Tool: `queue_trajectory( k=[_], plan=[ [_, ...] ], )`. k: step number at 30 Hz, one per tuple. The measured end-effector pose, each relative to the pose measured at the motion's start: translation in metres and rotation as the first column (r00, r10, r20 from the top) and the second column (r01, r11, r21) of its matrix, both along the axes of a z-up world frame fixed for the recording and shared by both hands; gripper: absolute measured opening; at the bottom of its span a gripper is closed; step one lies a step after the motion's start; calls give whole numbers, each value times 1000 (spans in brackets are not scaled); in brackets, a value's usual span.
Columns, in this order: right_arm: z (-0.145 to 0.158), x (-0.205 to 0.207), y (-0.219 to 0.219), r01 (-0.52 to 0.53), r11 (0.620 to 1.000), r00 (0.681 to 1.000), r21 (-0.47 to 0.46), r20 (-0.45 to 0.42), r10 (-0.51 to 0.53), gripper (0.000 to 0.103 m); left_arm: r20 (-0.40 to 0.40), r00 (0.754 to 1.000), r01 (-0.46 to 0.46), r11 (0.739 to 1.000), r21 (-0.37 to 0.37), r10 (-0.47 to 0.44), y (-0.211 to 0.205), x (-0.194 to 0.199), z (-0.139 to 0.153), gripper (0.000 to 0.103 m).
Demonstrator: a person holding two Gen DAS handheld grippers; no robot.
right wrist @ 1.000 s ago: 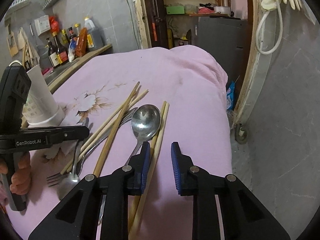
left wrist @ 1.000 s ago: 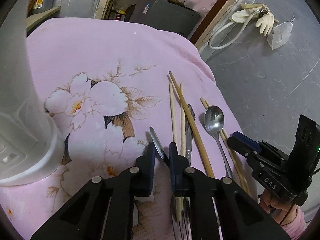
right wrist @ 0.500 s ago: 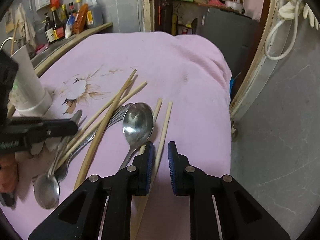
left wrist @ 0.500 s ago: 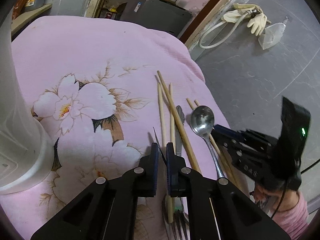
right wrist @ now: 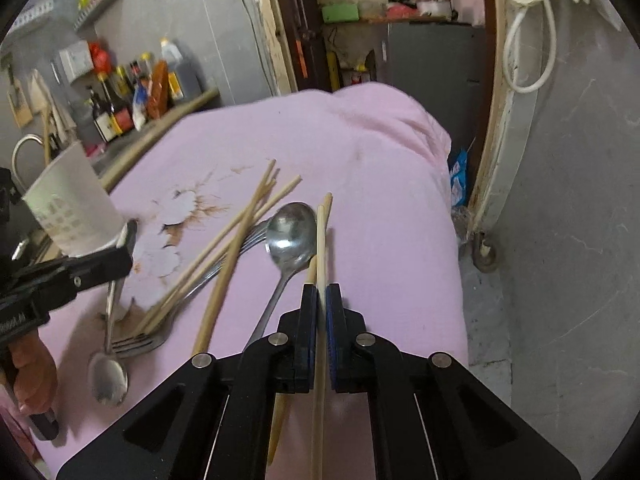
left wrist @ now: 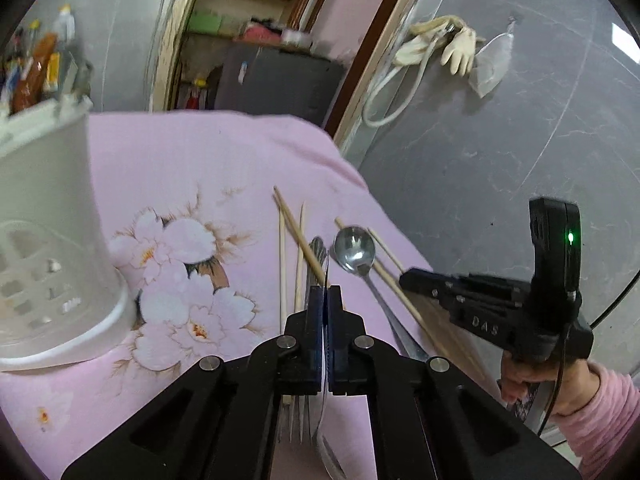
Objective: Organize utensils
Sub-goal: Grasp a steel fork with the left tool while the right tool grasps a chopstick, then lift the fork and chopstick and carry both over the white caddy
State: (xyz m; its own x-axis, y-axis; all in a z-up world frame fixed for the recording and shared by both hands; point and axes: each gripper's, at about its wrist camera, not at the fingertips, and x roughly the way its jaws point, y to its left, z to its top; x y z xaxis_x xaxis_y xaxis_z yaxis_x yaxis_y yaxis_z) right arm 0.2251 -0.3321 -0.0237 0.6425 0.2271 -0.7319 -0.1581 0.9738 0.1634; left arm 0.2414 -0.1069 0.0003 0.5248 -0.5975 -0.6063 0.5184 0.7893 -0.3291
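In the left wrist view my left gripper (left wrist: 325, 292) is shut on the thin handle of a small metal spoon (left wrist: 327, 268). The right wrist view shows that spoon's bowl (right wrist: 107, 376) hanging below the left gripper (right wrist: 126, 240), over the pink floral cloth (right wrist: 360, 152). My right gripper (right wrist: 321, 292) is shut on a pale chopstick (right wrist: 321, 240), with a second chopstick (right wrist: 310, 274) lying just under it. A large spoon (right wrist: 291, 236), a fork (right wrist: 140, 342) and several more chopsticks (right wrist: 240, 224) lie between the grippers. A white perforated holder (left wrist: 44, 240) stands at the left.
The cloth drops off at the right edge to a grey floor (right wrist: 560, 240). Bottles (right wrist: 132, 92) crowd a ledge behind the holder. A dark cabinet (left wrist: 276, 84) stands beyond the table, and gloves with a hose (left wrist: 440, 44) hang on the wall.
Both grippers closed: the left on the small spoon, the right on a chopstick. The left gripper rose with the spoon, so the holder's rim now shows.
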Motion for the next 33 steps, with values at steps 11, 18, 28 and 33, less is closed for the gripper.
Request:
queue_trajectory(
  k=[11, 18, 28, 33],
  plan=[
    [31, -43, 12, 6, 999, 961, 51, 277, -20, 3, 212, 971, -86, 989, -124, 111, 23, -35, 29, 0],
    [72, -72, 51, -21, 995, 791, 102, 610, -45, 3, 373, 902, -156, 969, -191, 219, 45, -47, 64, 0],
    [127, -63, 111, -172, 965, 557, 196, 828, -69, 3, 483, 789, -281, 922, -267, 380, 112, -49, 111, 0],
    [142, -28, 134, -308, 902, 543, 302, 834, -94, 3, 489, 722, -375, 871, -318, 490, 161, -38, 126, 0]
  ],
)
